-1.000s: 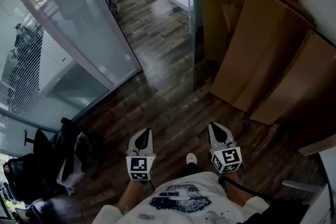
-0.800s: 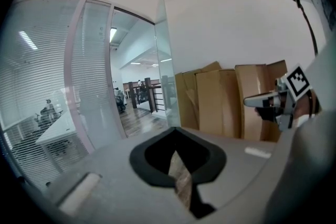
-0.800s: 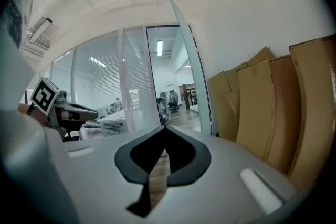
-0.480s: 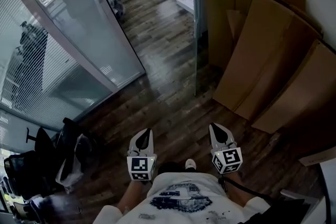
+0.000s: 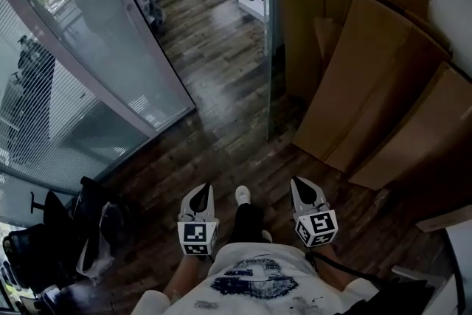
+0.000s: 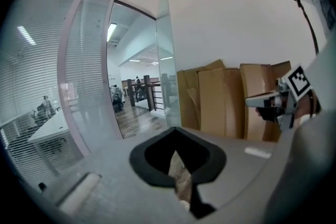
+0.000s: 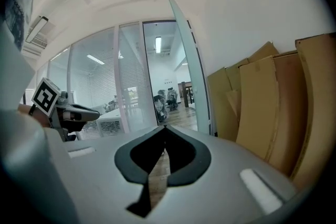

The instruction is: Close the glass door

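Glass door [image 5: 270, 48] ajar, translucent pane edge-on beside cardboard [image 5: 369, 85]; left gripper [image 5: 203, 190] and right gripper [image 5: 302, 184], jaws together, empty

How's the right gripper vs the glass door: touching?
Apart. Head view shows bare wooden floor between the right gripper, jaws shut, and the glass door edge ahead.

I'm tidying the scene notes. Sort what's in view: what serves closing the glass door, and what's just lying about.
For the job: glass door, left hand-held gripper, right hand-held gripper, both shut and empty.

Lying about: cardboard sheets against the wall, office chairs, glass partition.
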Demonstrator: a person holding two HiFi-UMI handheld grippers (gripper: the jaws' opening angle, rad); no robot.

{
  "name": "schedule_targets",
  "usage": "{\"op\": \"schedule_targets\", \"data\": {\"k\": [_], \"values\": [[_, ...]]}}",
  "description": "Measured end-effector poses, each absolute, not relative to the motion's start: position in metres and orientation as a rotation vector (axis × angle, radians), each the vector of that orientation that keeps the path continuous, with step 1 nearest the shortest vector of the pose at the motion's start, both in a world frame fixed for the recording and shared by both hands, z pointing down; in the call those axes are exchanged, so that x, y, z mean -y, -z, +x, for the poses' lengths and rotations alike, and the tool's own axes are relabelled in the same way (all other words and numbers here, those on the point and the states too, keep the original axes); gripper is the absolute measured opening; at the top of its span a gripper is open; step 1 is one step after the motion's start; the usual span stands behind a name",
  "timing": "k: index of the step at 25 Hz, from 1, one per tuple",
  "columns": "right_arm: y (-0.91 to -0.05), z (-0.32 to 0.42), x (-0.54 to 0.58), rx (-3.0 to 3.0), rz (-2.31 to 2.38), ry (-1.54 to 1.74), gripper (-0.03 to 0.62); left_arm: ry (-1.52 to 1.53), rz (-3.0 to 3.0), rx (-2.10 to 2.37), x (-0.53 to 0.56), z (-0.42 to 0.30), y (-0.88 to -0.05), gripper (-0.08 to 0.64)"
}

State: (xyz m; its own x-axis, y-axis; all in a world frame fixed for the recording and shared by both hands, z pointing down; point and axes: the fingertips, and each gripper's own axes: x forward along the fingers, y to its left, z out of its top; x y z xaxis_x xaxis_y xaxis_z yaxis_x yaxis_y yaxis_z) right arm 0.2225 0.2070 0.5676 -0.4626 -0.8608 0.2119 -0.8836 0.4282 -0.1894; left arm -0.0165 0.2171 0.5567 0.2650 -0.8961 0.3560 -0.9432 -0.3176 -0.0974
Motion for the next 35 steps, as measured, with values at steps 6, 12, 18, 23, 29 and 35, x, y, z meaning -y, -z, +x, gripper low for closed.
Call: {"op": "schedule_targets", "data": {"k": [6, 12, 18, 23, 29, 35], "values": [[-0.561, 0.216, -0.157, 2.563, 1.605, -0.386, 0.008, -0.498, 2.426, 1.731, -0.159, -0.025, -0.553, 0.003], [-0.553, 0.192, -0.107, 2.566, 1.586, -0.381, 0.008, -0.511, 2.403, 1.735, -0.111, -0.049, -0.553, 0.003], [-0.557, 0.170, -0.069, 2.556, 1.558, -0.405, 0.008, -0.511, 2.378, 1.732, -0.074, -0.071, -0.557, 0.003], [-0.555, 0.152, -0.041, 2.546, 1.540, -0.392, 0.008, -0.499, 2.365, 1.729, -0.046, -0.086, -0.559, 0.003], [-0.553, 0.136, -0.010, 2.545, 1.523, -0.388, 0.008, -0.479, 2.367, 1.720, -0.015, -0.097, -0.560, 0.003], [-0.549, 0.118, 0.021, 2.540, 1.544, -0.378, 0.008, -0.477, 2.367, 1.707, 0.012, -0.117, -0.561, 0.003]]}}
